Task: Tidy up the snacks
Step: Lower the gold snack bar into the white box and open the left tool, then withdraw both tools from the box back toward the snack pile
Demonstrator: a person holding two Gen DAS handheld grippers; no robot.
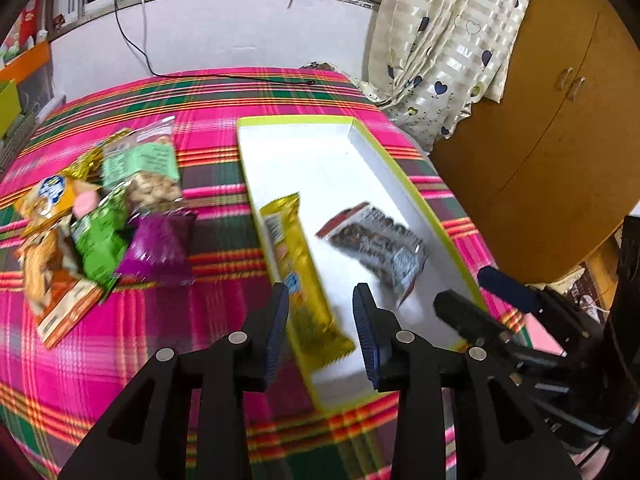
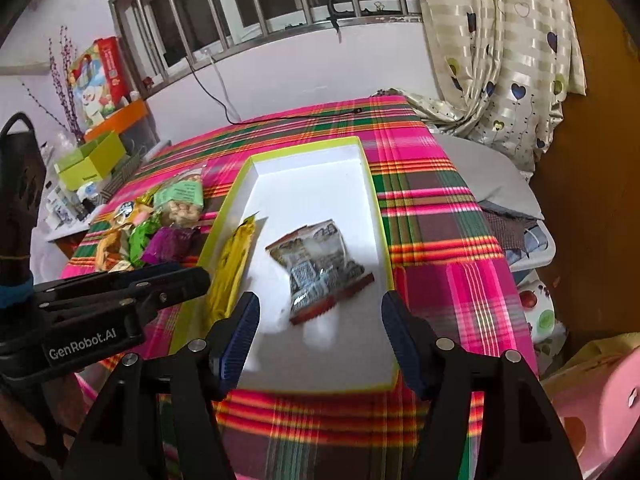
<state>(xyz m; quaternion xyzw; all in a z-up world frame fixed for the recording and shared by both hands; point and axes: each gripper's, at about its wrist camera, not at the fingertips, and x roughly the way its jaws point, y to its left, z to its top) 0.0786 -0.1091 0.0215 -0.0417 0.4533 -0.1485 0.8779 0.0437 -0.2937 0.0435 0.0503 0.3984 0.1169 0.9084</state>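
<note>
Nearest the lens, the left gripper stands slightly parted, its pads straddling the yellow bar without seeming to pinch it, though blur hampers the view. Beyond the wide-open, empty right gripper lies the dark packet inside the white tray. Left of both, more snacks sit heaped on the plaid desk.

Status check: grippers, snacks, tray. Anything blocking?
Left gripper open over yellow bar, pads off it. Right gripper open, empty. Bar and dark packet in tray; other snacks on cloth. Nothing blocking.
</note>
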